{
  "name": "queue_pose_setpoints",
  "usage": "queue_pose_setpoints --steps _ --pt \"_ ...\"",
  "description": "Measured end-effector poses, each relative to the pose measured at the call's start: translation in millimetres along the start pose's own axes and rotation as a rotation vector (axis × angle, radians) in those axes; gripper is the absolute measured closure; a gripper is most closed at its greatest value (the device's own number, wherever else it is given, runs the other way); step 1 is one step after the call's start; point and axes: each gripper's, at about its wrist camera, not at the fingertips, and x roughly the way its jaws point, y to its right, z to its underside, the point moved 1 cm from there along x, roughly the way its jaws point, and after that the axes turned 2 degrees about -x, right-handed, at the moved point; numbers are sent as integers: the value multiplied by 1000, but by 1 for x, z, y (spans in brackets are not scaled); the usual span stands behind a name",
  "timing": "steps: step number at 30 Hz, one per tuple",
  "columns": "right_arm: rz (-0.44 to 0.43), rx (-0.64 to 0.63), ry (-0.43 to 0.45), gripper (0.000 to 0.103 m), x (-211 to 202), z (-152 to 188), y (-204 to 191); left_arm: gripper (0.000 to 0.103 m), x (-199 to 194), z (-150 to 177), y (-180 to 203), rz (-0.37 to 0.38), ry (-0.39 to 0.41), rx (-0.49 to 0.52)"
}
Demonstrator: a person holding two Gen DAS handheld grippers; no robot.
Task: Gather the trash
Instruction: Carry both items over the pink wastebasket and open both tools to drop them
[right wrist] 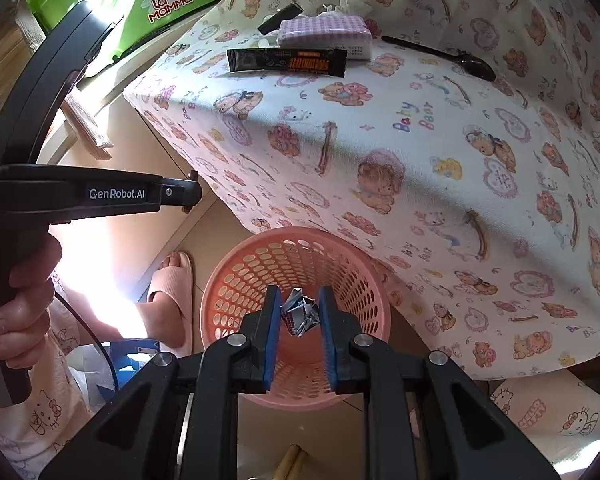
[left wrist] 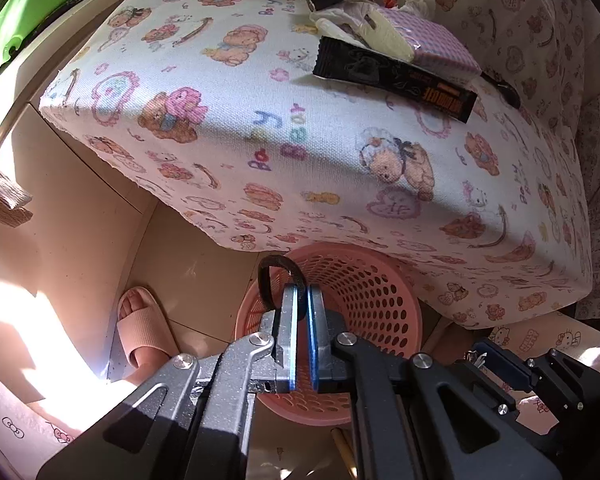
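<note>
Over the pink basket (left wrist: 364,292) on the floor, both grippers point steeply down with trash in hand. Leftmost, the left gripper (left wrist: 302,300) has its jaws pressed nearly together, pinching one end of a dark curved strip (left wrist: 274,270); the strip arcs up and away to the left, so most of it hangs at the basket's left rim rather than over the middle. To the right, the right gripper (right wrist: 299,312) pinches a crumpled foil wrapper (right wrist: 300,314) between partly closed jaws, and that piece sits squarely above the basket's mouth (right wrist: 236,276). By my reading the right hand is better placed to drop; the left may need to shift inward first.

Further trash waits on the table above: a black sachet (right wrist: 287,62), a checked packet (right wrist: 325,33), a spoon (right wrist: 446,56).

Hidden: the basket's floor behind the jaws, and what the strip is made of.
</note>
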Motion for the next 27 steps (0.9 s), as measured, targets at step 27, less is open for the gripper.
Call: queue_pose_setpoints --steps 27 --pt "66 11 -107 82 80 38 10 93 97 27 -11 -94 -249 -45"
